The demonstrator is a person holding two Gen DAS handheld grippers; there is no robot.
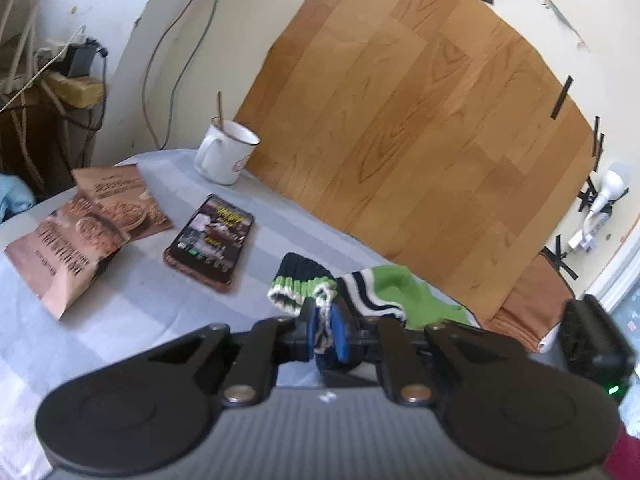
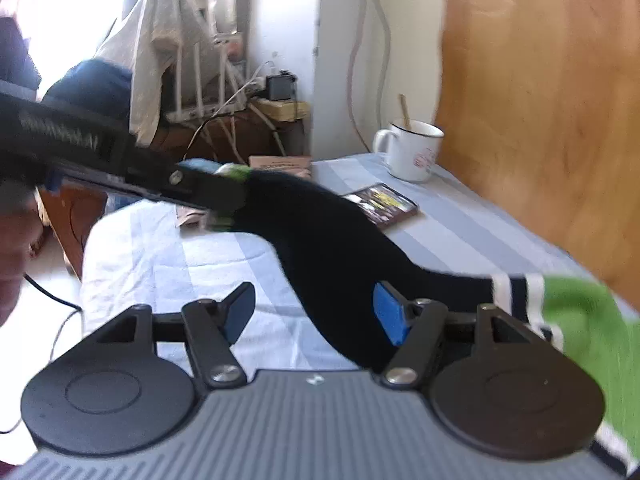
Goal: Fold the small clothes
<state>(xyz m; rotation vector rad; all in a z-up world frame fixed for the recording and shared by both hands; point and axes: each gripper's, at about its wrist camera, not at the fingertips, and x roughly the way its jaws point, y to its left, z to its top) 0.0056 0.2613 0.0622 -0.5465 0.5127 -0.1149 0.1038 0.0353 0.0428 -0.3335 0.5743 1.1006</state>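
A small sock [image 1: 372, 292] with a navy leg, a green and white striped cuff and a green foot hangs just above the pale blue striped cloth [image 1: 120, 312]. My left gripper [image 1: 324, 322] is shut on the cuff, with the knit pinched between its blue pads. In the right wrist view the sock [image 2: 320, 240] stretches from the left gripper [image 2: 230, 196] down to its green foot at the right. My right gripper [image 2: 316, 314] stands open. The navy fabric runs between its jaws close to the right pad [image 2: 390, 316], and the left pad is clear of it.
A phone [image 1: 210, 238] with a lit screen lies beyond the sock. Two brown packets [image 1: 80, 232] lie left of it. A white mug [image 1: 226, 152] with a stick stands at the back by a leaning wooden board [image 1: 400, 120]. Cables and clutter fill the far left corner.
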